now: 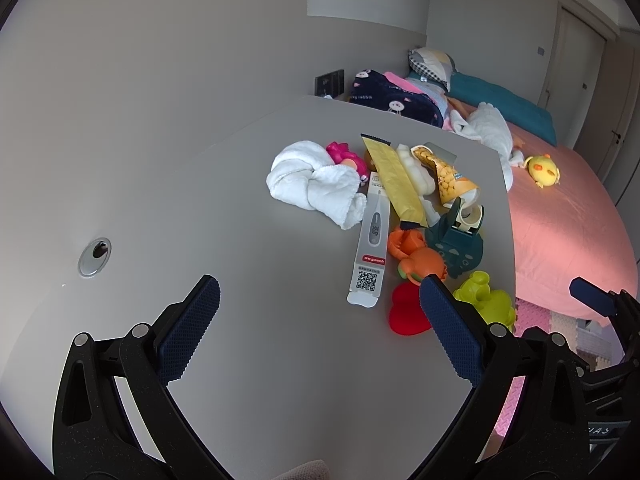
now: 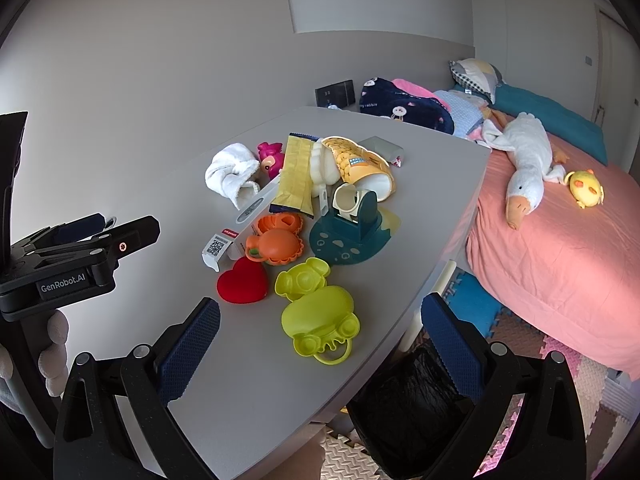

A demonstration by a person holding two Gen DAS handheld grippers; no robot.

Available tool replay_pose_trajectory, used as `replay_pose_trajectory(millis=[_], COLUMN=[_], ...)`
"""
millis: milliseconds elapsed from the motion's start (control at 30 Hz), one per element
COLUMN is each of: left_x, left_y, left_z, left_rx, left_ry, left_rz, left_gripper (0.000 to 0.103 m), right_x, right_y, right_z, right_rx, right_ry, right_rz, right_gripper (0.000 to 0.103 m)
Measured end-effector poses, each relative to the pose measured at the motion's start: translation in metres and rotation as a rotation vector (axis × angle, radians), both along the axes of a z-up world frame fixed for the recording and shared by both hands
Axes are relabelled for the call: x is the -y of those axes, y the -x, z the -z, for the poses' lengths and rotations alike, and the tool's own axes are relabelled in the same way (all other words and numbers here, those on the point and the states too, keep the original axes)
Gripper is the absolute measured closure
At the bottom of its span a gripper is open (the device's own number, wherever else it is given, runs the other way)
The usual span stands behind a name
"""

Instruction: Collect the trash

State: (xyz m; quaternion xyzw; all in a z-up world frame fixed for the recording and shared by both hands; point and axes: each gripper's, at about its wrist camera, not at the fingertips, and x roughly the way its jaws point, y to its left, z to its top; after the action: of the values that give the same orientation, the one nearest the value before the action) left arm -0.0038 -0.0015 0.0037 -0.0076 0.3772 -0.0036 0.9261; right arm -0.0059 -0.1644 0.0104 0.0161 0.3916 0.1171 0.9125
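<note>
While both grippers hang wide apart (nothing held), the left gripper (image 1: 319, 300) faces the thermometer box (image 1: 370, 244). Right gripper (image 2: 320, 312) hovers above the green toy (image 2: 318, 322).

Left gripper (image 2: 102, 224) housing is showing "GenRobot.AI" in white lettering. Thermometer box (image 1: 370, 242) lying on the counter (image 1: 240, 200) — its printed display is reading "36.8", with a QR code near one end. Navy blanket (image 1: 394, 98) on the bed is showing "rabbit" — other print illegible.
</note>
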Motion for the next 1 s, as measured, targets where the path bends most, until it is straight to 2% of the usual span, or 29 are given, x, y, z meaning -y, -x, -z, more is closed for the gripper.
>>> replay_pose_trajectory(millis=[700, 900, 1000], left_x=[0.000, 0.001, 0.000], left_y=[-0.002, -0.005, -0.009], left_z=[0.004, 0.008, 0.012], left_rx=[-0.020, -0.031, -0.053], left_ry=[-0.001, -0.018, 0.005], left_rz=[-0.003, -0.017, -0.008], left_gripper=[0.006, 0.006, 0.006], right_x=[0.000, 0.005, 0.008], right_y=[0.002, 0.002, -0.002], right_z=[0.002, 0.010, 0.016], right_rx=[-0.003, -0.020, -0.038], right_ry=[-0.002, 0.000, -0.008], right_rz=[-0.003, -0.018, -0.028], right_gripper=[0.003, 0.003, 0.003])
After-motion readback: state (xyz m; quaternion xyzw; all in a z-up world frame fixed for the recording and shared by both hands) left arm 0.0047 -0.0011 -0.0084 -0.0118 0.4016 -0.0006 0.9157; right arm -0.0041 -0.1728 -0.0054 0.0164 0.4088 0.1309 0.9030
